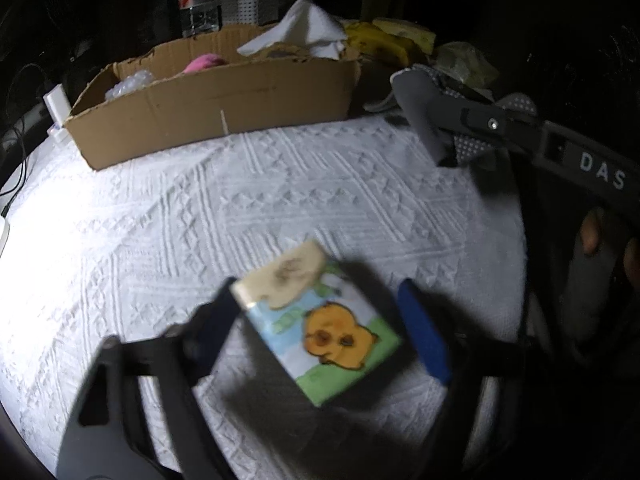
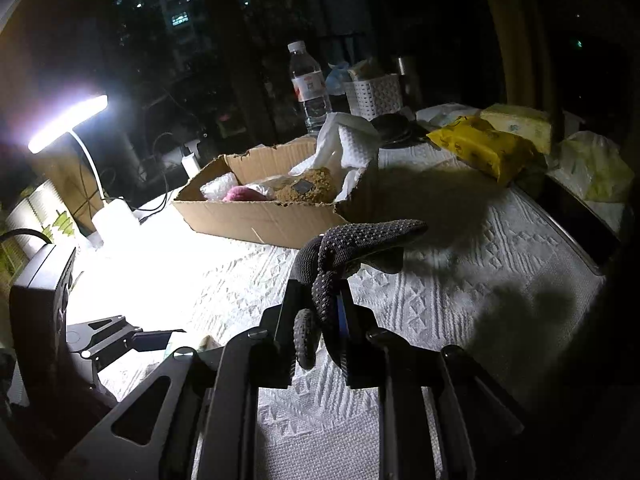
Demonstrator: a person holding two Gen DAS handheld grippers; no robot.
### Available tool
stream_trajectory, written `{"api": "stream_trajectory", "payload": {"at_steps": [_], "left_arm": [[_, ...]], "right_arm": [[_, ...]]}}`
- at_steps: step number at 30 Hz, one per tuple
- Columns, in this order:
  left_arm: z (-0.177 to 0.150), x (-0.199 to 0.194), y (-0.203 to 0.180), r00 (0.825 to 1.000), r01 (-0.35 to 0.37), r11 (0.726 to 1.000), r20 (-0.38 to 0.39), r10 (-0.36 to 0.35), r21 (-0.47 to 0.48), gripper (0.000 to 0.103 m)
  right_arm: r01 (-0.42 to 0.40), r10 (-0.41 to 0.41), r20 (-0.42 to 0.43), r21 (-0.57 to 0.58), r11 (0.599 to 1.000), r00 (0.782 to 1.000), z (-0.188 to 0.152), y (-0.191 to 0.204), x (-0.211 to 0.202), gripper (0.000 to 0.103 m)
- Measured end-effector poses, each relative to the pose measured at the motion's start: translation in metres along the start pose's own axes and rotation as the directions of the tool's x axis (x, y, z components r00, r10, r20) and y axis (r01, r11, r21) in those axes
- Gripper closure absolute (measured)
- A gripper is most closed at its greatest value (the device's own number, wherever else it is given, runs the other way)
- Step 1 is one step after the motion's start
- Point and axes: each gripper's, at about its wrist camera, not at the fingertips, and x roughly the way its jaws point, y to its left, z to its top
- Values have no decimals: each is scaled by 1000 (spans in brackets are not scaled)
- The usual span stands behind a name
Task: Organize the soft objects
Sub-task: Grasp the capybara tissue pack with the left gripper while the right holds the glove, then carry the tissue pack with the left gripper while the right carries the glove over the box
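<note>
My left gripper [image 1: 320, 320] is open, with a tissue pack [image 1: 320, 328] printed with an orange cartoon animal lying on the white bedspread between its jaws. My right gripper [image 2: 320, 308] is shut on a grey dotted glove [image 2: 352, 244] and holds it above the bedspread. The glove also shows in the left wrist view [image 1: 424, 120], at the upper right, held by the right gripper [image 1: 452, 136]. A torn cardboard box [image 1: 208, 108] stands at the back; it also shows in the right wrist view [image 2: 256, 216]. It holds a pink soft item [image 1: 204, 63], bubble wrap, a brown sponge [image 2: 310, 190] and white paper towel [image 2: 348, 140].
A water bottle [image 2: 308, 84] and a white basket [image 2: 374, 94] stand behind the box. Yellow packs [image 2: 484, 144] and a plastic bag [image 2: 592, 168] lie at the back right. A lit desk lamp [image 2: 68, 124] and cables are at the left. The white bedspread [image 1: 200, 216] covers the surface.
</note>
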Motion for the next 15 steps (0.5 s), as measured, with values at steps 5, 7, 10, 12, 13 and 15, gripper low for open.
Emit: {"api": "stream_trajectory", "payload": {"at_steps": [5, 7, 10, 12, 13, 15], "left_arm": [[3, -3, -1, 1000, 21, 1000, 9, -21, 15, 44], [5, -5, -1, 999, 26, 1000, 19, -27, 16, 46], [9, -15, 3, 999, 24, 1000, 46, -25, 18, 46], [13, -21, 7, 998, 22, 1000, 66, -23, 18, 46], [16, -24, 9, 997, 20, 1000, 77, -21, 16, 46], [20, -29, 13, 995, 11, 1000, 98, -12, 15, 46]], "right_arm": [[0, 0, 4, 5, 1000, 1000, 0, -1, 0, 85], [-2, 2, 5, 3, 1000, 1000, 0, -2, 0, 85], [-4, 4, 8, 3, 1000, 1000, 1, -1, -1, 85], [-8, 8, 12, 1, 1000, 1000, 1, 1, -1, 85], [-10, 10, 13, 1, 1000, 1000, 1, 1, -1, 85], [-12, 12, 16, -3, 1000, 1000, 2, 4, -2, 85]]}}
